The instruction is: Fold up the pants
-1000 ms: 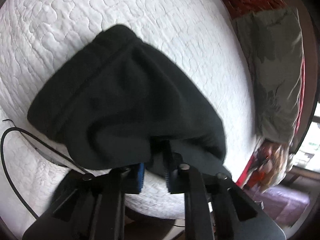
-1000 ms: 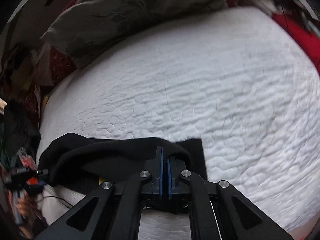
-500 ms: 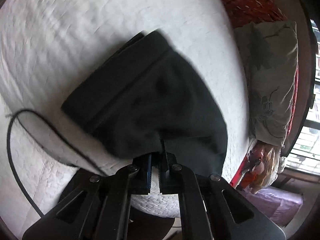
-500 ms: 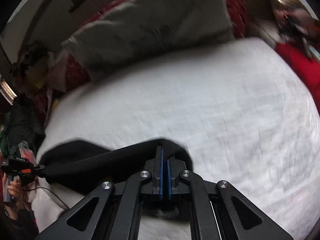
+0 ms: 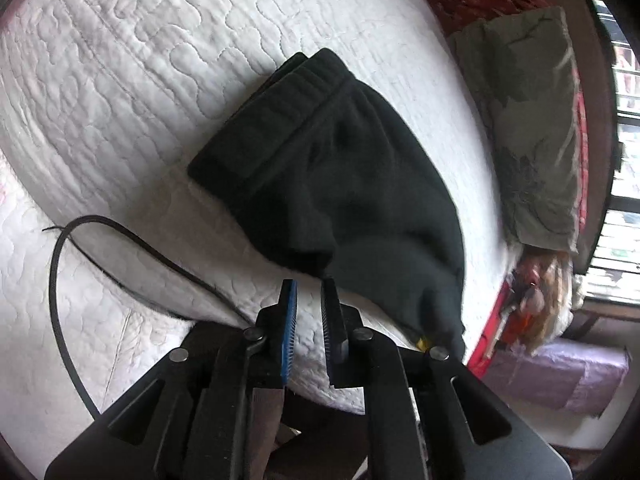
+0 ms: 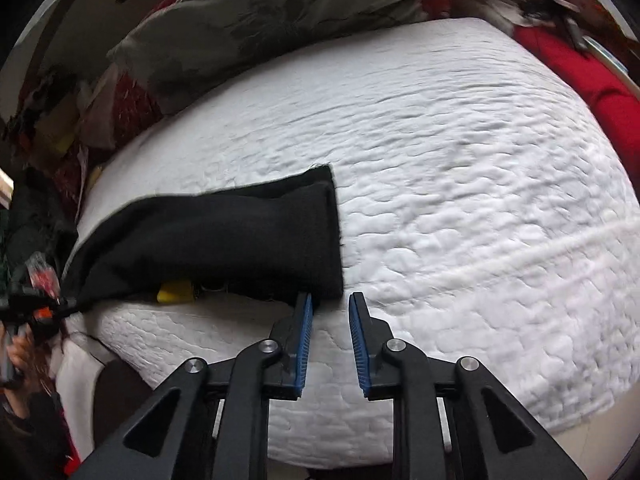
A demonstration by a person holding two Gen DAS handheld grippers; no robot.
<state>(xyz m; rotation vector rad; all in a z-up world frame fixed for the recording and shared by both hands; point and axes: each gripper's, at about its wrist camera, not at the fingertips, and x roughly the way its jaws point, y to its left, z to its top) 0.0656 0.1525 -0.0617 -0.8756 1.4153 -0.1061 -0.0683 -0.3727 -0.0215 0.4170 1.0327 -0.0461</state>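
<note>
Black pants [image 5: 340, 184] folded in a bundle on the white quilted bed [image 5: 120, 80], waistband on the far side in the left view. Left gripper [image 5: 309, 286] just at the near fold, jaws freshly parted, nothing pinched. Right gripper [image 6: 331, 300] likewise just opened, hem beside its left jaw, possibly touching. Black cord [image 5: 120, 236] near; grey pillow [image 6: 256, 28] beyond.

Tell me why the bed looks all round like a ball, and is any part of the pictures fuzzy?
Both wrist views use a fisheye lens, which bends the flat white quilt into a dome. Left wrist view: quilt stitching is sharp, but the black pants are so dark that their folds barely show. Right wrist view: the pants' far edge and the clutter on the left are smeared, and the window side glares.
</note>
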